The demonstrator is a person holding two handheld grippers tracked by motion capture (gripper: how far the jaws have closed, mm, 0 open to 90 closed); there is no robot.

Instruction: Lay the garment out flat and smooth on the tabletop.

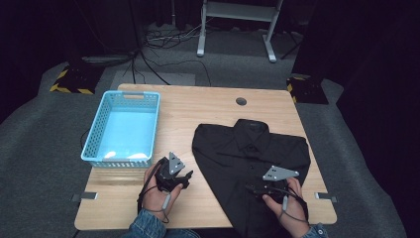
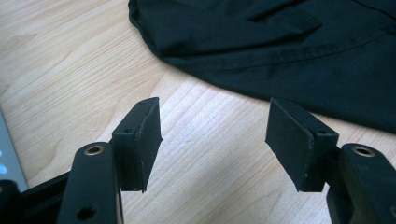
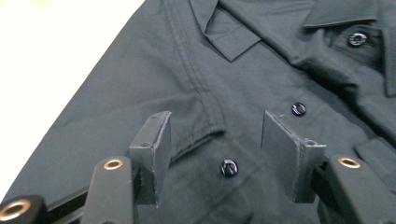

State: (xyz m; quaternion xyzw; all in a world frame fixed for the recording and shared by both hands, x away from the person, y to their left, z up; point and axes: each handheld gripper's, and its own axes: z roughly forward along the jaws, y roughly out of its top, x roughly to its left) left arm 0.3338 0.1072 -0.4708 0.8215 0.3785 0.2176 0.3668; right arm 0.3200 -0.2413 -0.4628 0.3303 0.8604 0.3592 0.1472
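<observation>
The right gripper [image 3: 215, 140] is hovering with its jaws spread over the black shirt [image 1: 250, 158], pinching nothing, a button [image 3: 229, 167] lying between them. The left gripper [image 2: 215, 140] is also standing spread over bare wooden surface [image 1: 198, 106], just beside the shirt's edge. A blue basket [image 1: 94, 136] is sitting beyond it.

Grey carpet floor [image 1: 34, 134], dark surroundings, white metal frame [image 1: 237, 25], trailing cables [image 1: 163, 37].
</observation>
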